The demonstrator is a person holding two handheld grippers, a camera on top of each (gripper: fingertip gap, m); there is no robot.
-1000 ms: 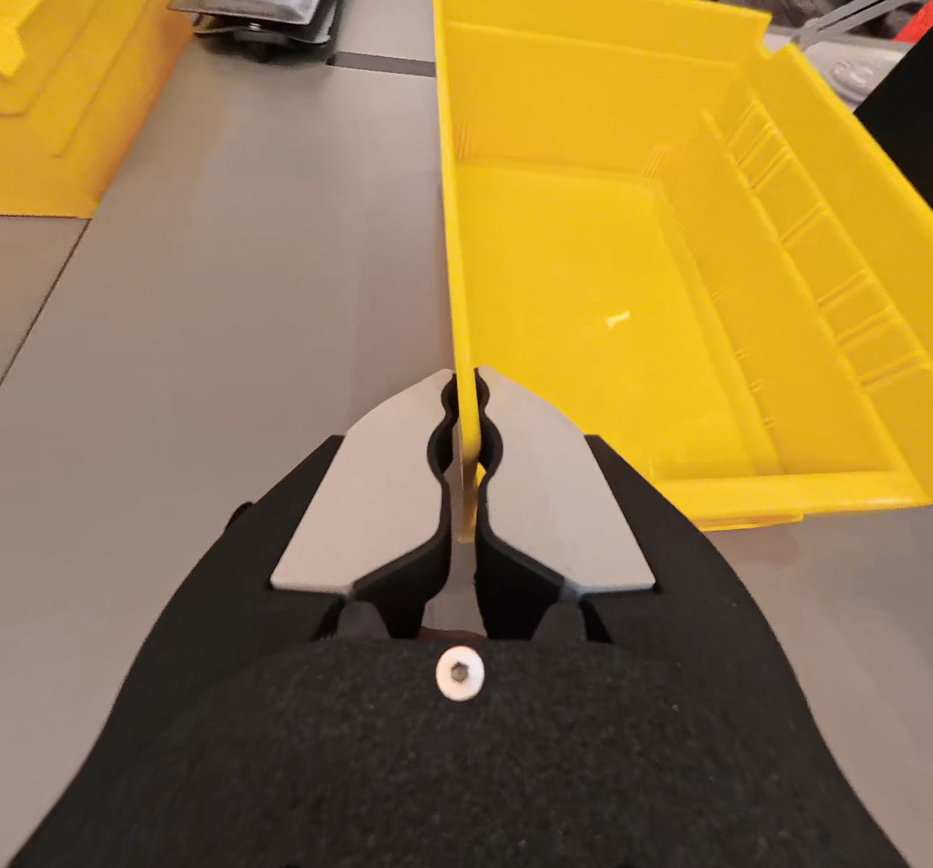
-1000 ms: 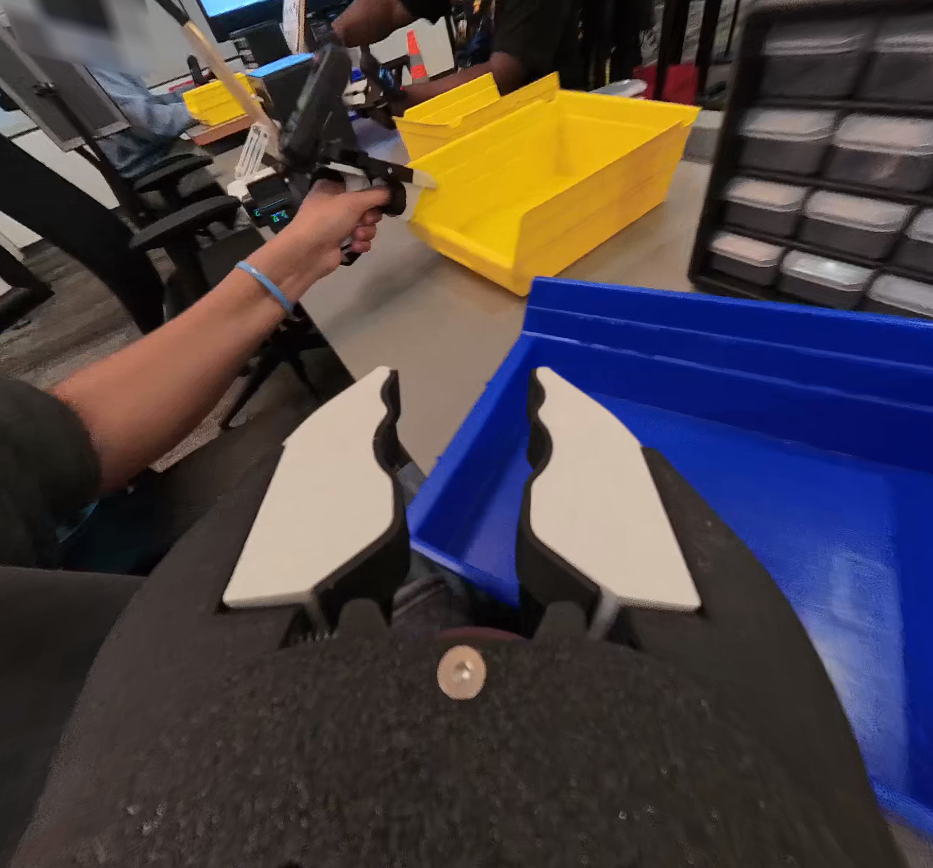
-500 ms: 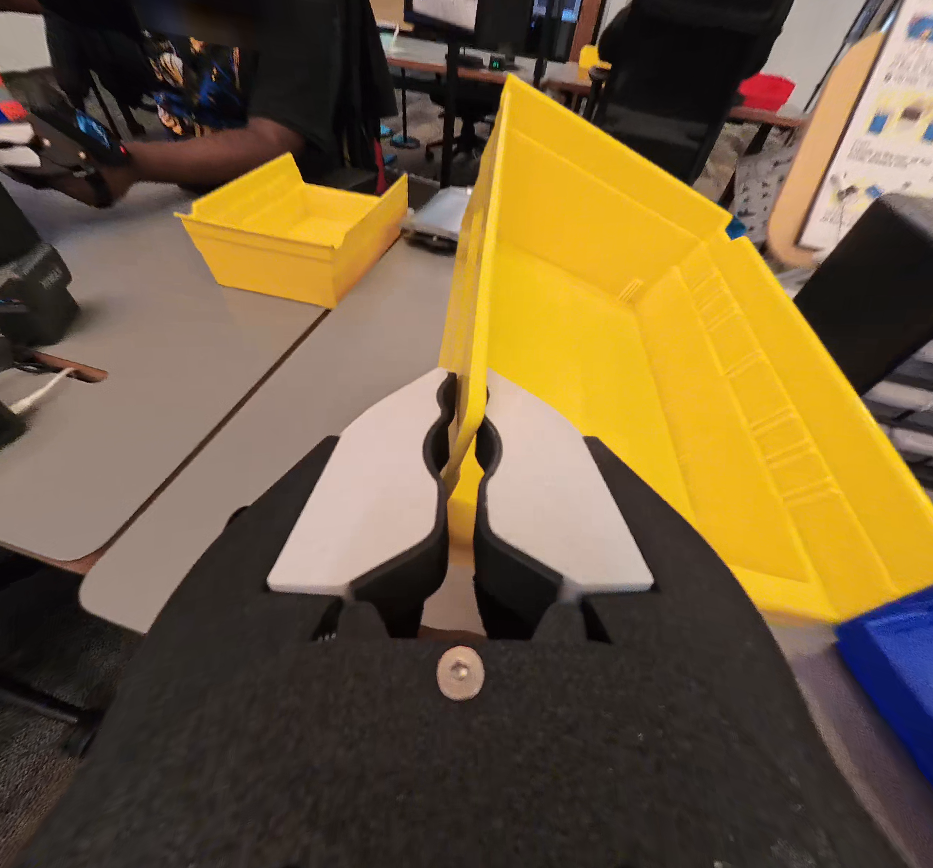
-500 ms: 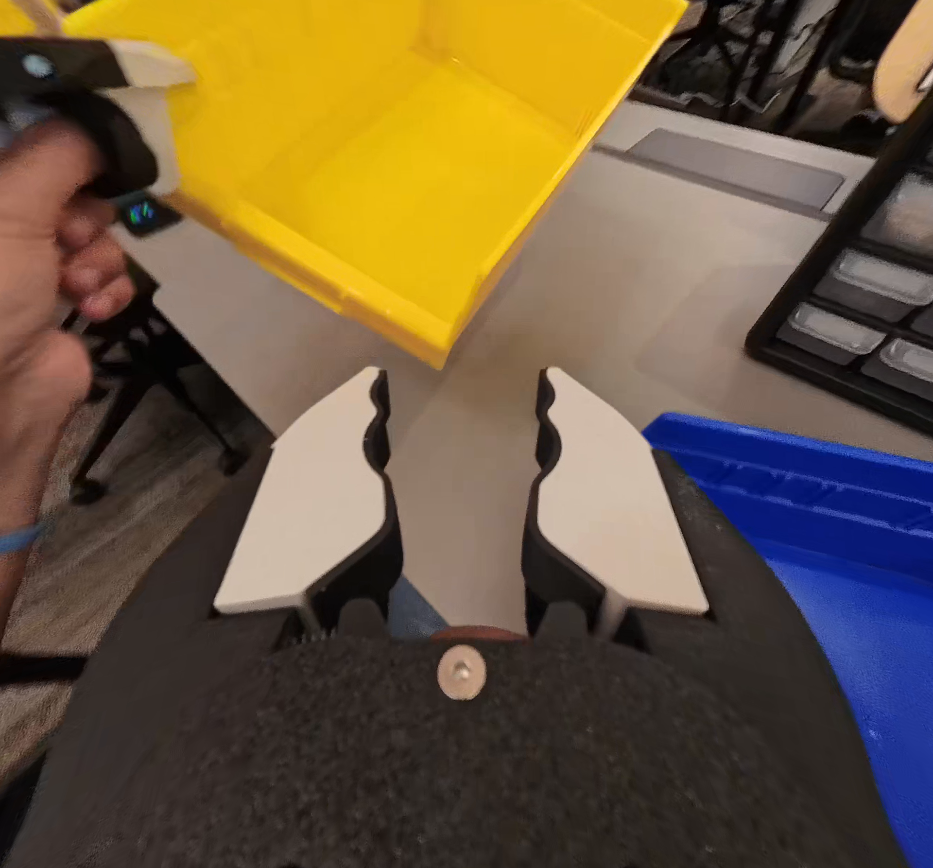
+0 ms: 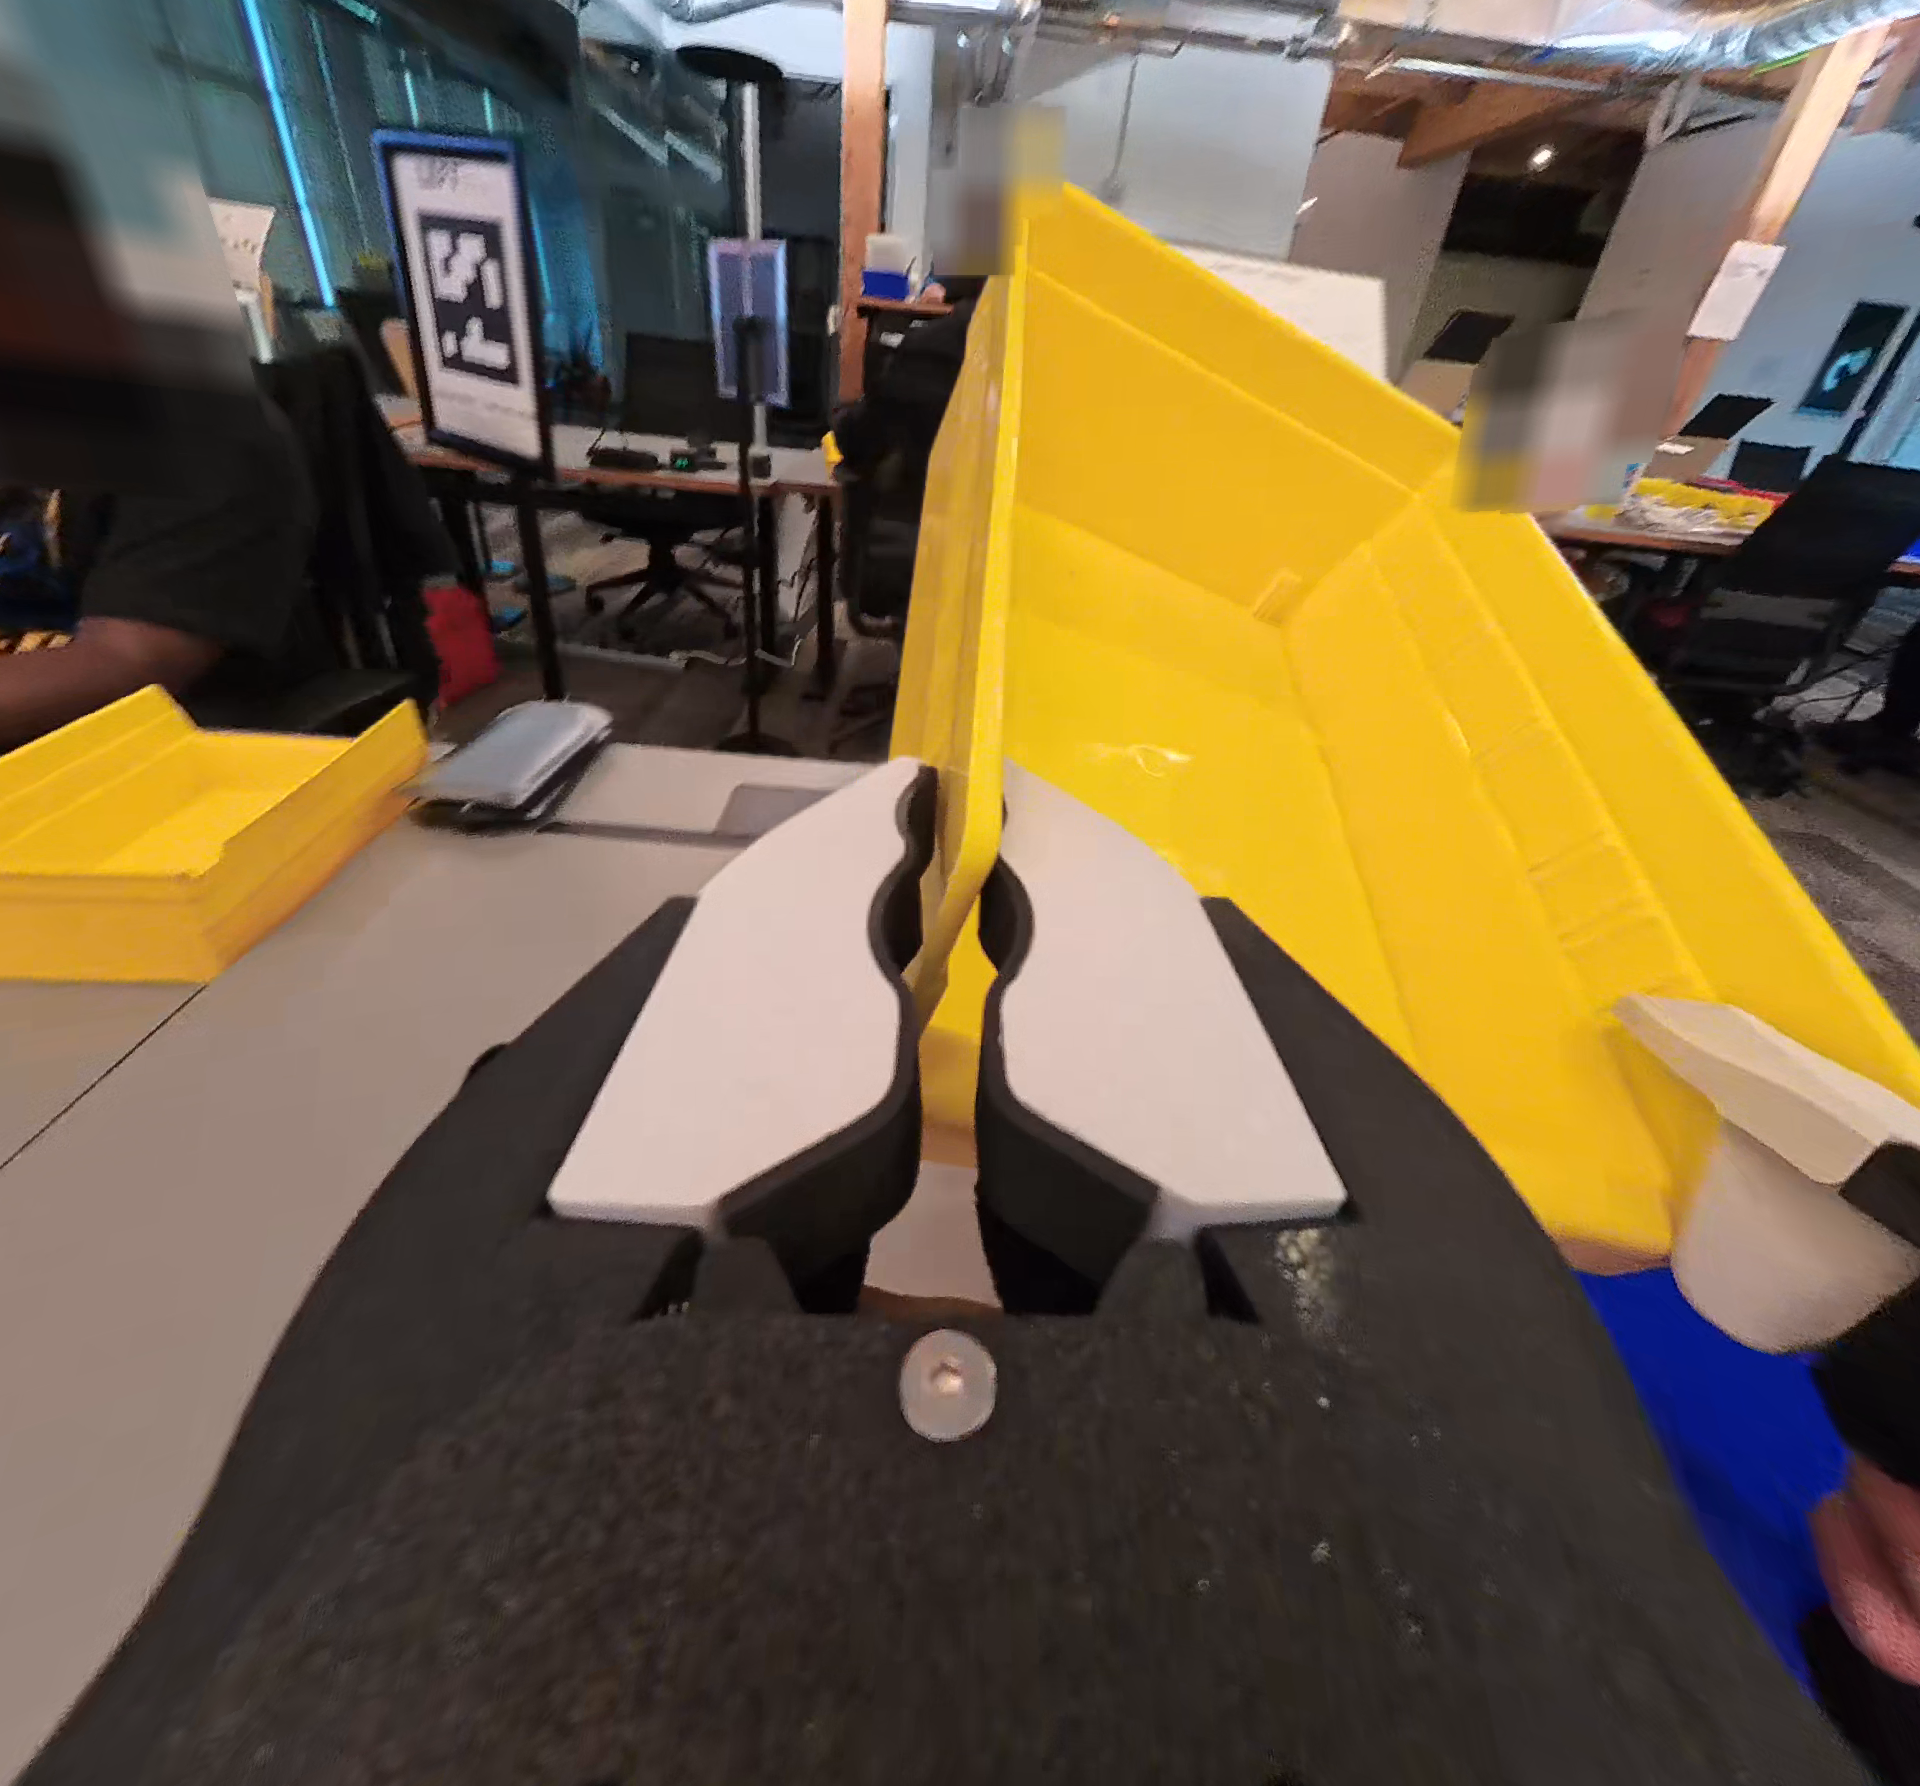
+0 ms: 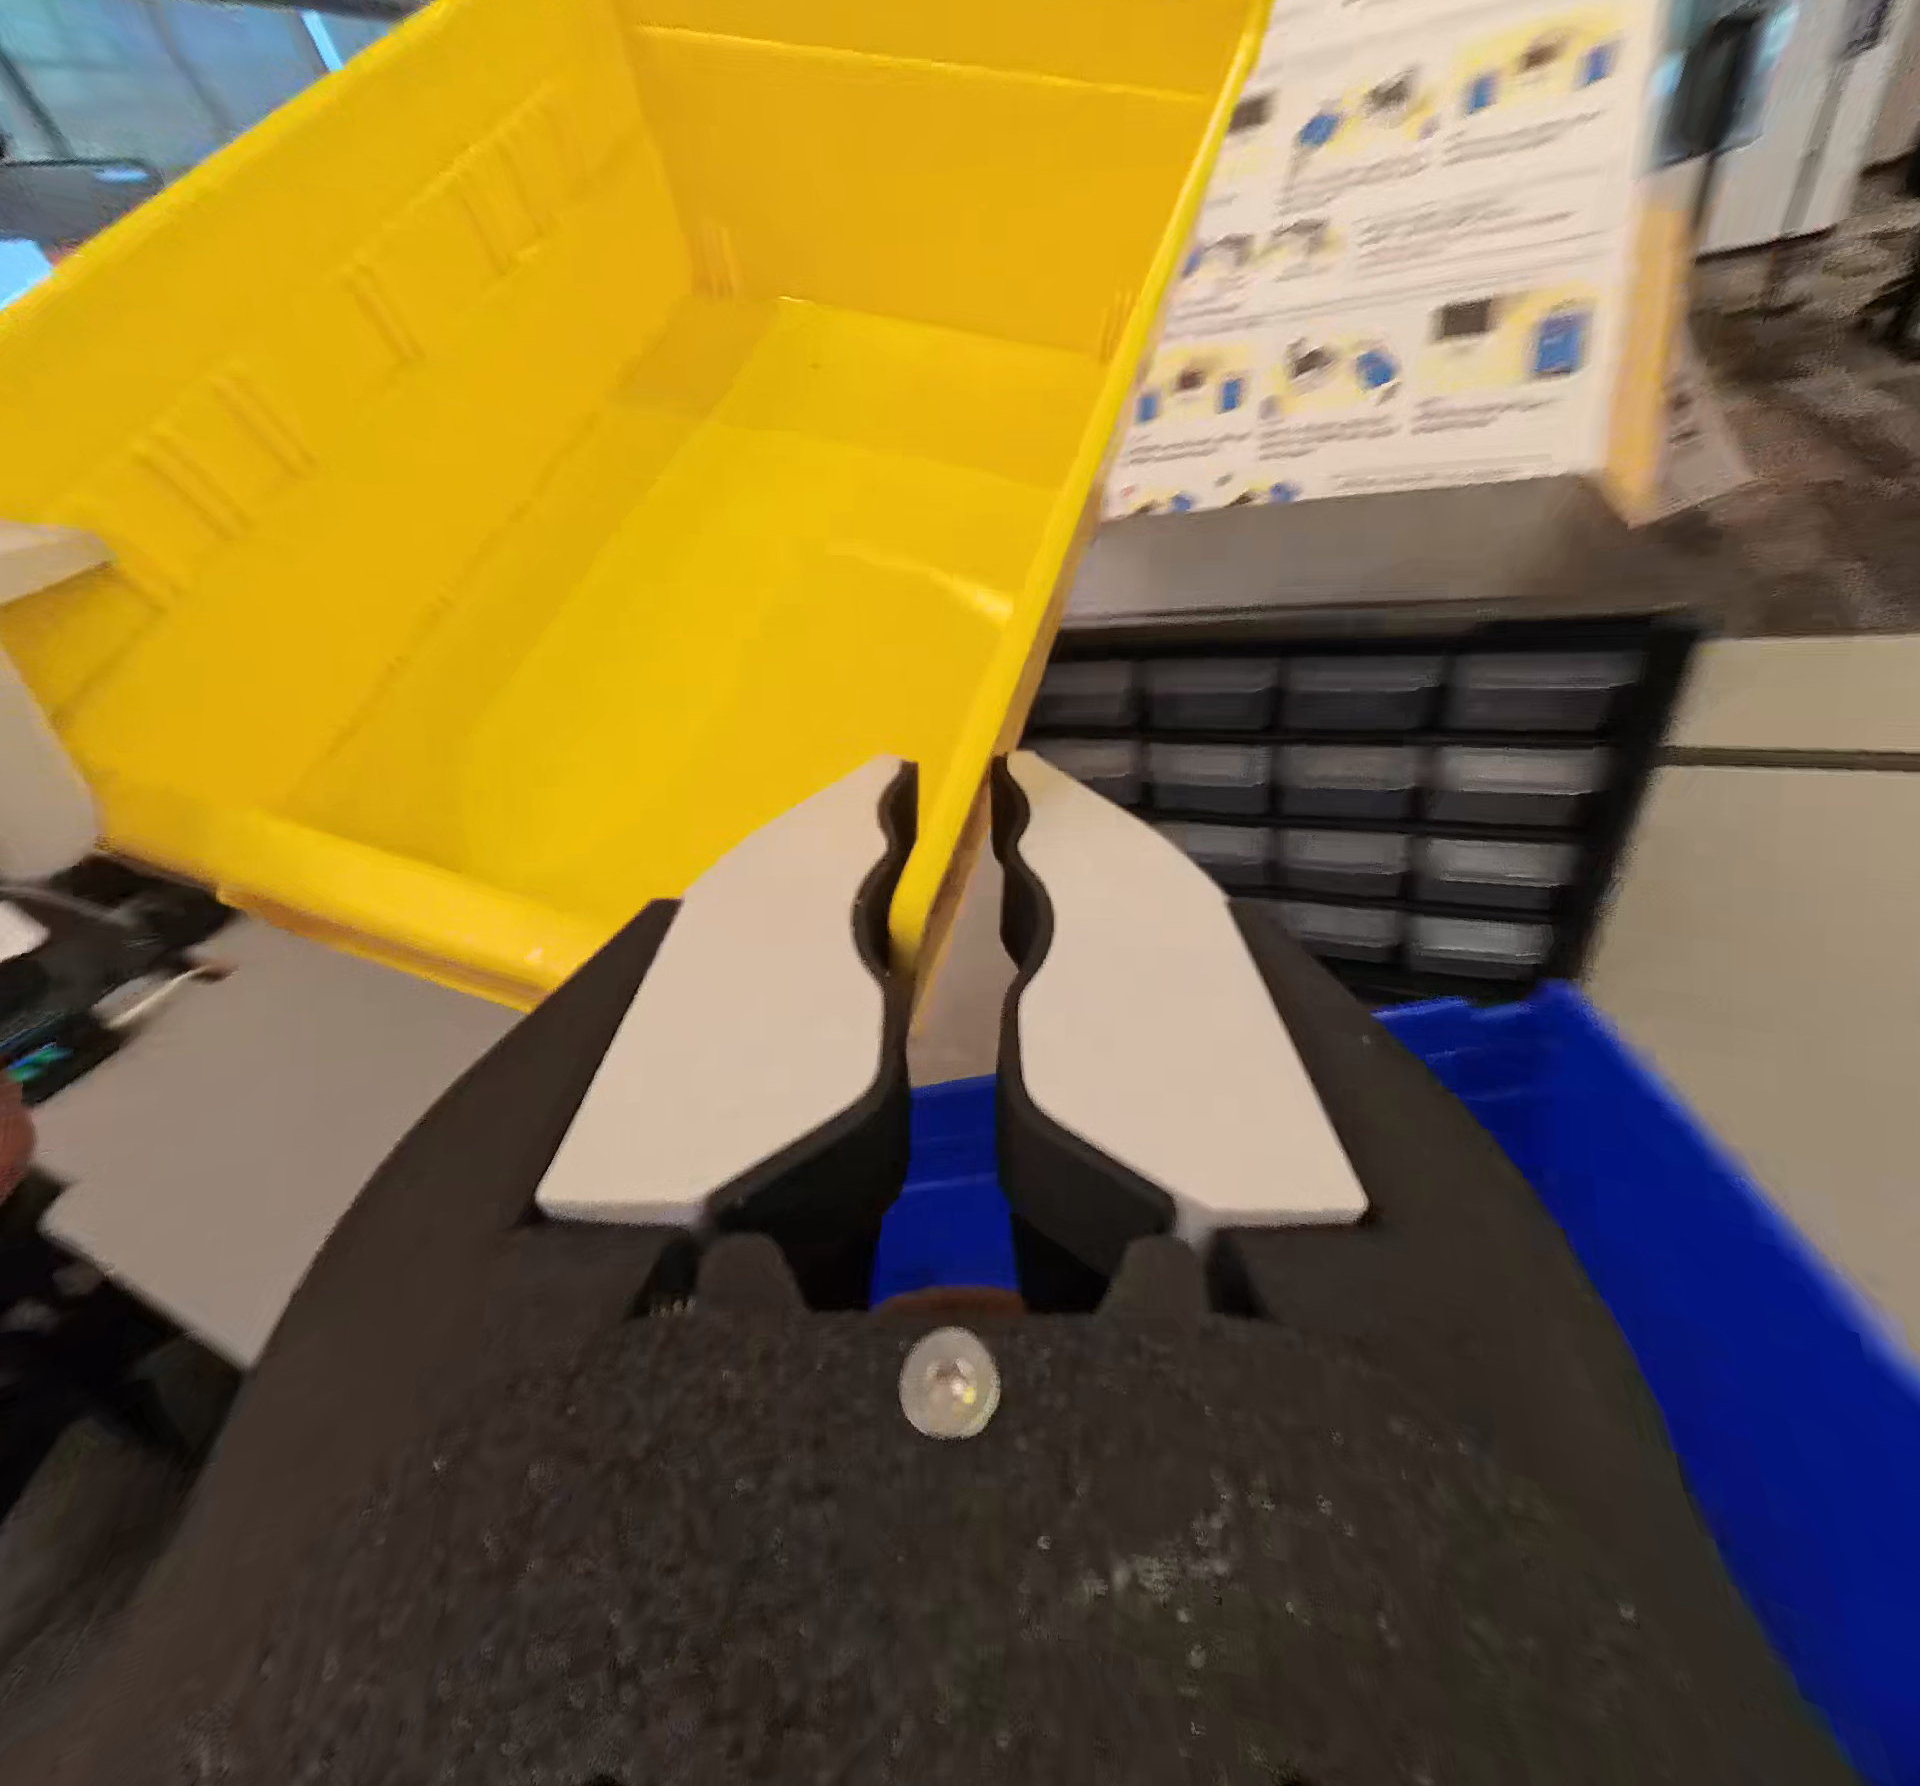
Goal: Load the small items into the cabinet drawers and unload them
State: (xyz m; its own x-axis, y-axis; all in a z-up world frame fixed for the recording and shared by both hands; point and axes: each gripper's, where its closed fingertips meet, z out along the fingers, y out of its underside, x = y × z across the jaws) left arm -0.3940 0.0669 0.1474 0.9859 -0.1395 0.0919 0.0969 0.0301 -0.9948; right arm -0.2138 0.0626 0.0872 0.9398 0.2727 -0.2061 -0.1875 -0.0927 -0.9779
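yellow bin, blue bin, black cabinet w/ grey drawers; grey table

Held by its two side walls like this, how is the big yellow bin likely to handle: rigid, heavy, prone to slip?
The yellow bin probably stays fairly rigid: its walls are ribbed and look straight under both grips. It is likely light, since it looks empty and thin walled. Slipping seems possible, as the left tool and right tool each pinch only a smooth, glossy wall edge while the bin hangs tilted.

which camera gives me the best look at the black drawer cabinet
The right wrist view: the black drawer cabinet stands behind the lifted yellow bin, its rows of grey drawers facing the camera, slightly blurred. The left wrist view does not show it; the bin fills that side.
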